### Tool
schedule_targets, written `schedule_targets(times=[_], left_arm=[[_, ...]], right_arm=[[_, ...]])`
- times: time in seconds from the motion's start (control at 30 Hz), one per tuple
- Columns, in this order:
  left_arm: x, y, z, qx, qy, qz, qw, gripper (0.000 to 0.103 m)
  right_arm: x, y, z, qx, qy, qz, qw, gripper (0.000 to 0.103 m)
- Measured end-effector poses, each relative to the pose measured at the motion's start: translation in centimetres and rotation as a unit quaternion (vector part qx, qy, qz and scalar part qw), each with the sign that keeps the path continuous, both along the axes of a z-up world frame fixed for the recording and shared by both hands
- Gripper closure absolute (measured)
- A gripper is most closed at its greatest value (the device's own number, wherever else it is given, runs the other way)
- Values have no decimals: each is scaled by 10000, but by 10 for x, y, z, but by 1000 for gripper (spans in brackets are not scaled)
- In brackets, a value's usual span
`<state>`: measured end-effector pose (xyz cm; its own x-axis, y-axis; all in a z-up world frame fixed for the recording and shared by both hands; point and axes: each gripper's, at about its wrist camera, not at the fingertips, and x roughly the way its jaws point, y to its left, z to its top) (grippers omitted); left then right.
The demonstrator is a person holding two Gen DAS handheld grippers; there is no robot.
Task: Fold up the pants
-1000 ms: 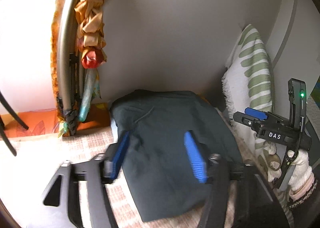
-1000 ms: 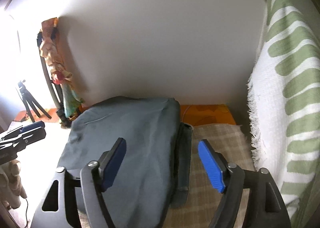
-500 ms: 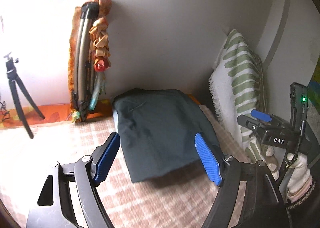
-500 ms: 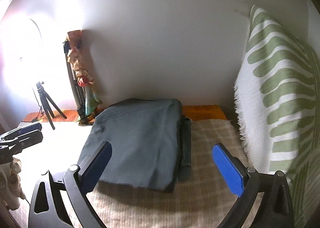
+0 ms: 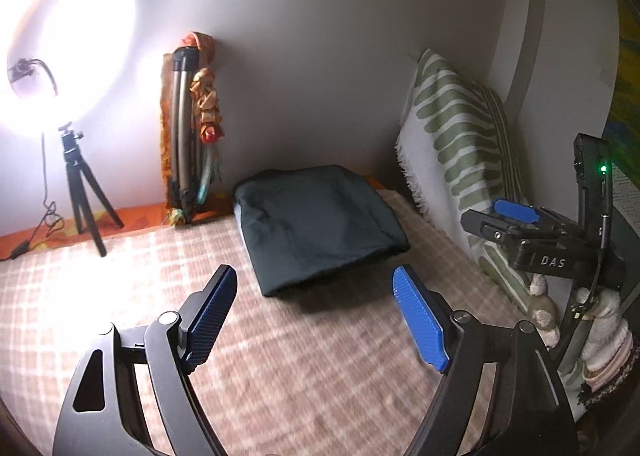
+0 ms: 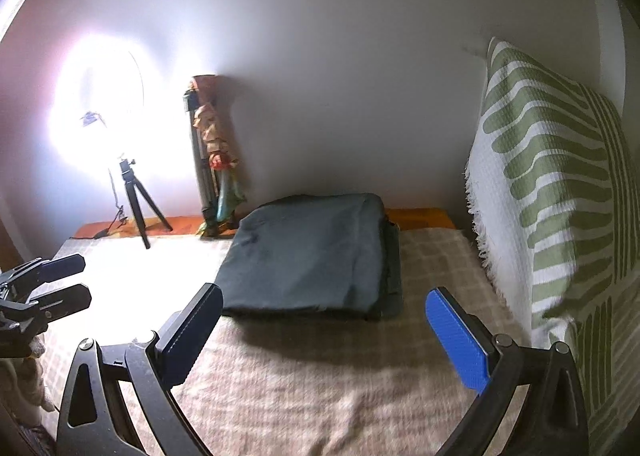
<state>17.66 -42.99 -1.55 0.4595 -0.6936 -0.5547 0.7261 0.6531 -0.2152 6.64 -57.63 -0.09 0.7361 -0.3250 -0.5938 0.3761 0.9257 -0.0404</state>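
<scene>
The dark pants (image 5: pixel 316 220) lie folded in a compact rectangle on the checked blanket (image 5: pixel 280 356), near the back wall; in the right wrist view the pants (image 6: pixel 308 256) show stacked layers along their right edge. My left gripper (image 5: pixel 314 276) hangs above the blanket in front of the pants, its jaws opening, nothing between them. My right gripper (image 6: pixel 320 296) is wide open and empty, also short of the pants' near edge. The right gripper (image 5: pixel 516 212) also shows at the right of the left wrist view, held by a gloved hand (image 5: pixel 604 344).
A green-striped white cushion (image 6: pixel 552 192) leans against the wall on the right. A folded tripod wrapped in orange cloth (image 5: pixel 192 128) stands against the back wall. A small black tripod (image 5: pixel 80 184) with a bright ring light (image 5: pixel 64 28) stands at the left.
Both grippers have pulled back and up from the folded pants, which now lie well ahead of the fingers. Both sets of jaws have widened.
</scene>
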Motion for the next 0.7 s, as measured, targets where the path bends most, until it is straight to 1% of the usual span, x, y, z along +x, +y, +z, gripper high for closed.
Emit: schedule_targets(times=[0.1,0.23,0.4,0.7], left_arm=[[-14,13,0,-1,-39,13,10000,22],[-31,29,-3,-46,-41,14,10000,22],[-49,44,-11,4,-93,-41,9999,22],[-61,59,-28,117,-56,-9,9999,22]], right_arm=[[-12,14,-1,66,-60,9,10000,0],[-28,35,-3,6,-187,-33,9998,0],[-43,58,-18,47,-261,-33,9996,0],[-58,78,-36,21,-324,-140,9994,0]])
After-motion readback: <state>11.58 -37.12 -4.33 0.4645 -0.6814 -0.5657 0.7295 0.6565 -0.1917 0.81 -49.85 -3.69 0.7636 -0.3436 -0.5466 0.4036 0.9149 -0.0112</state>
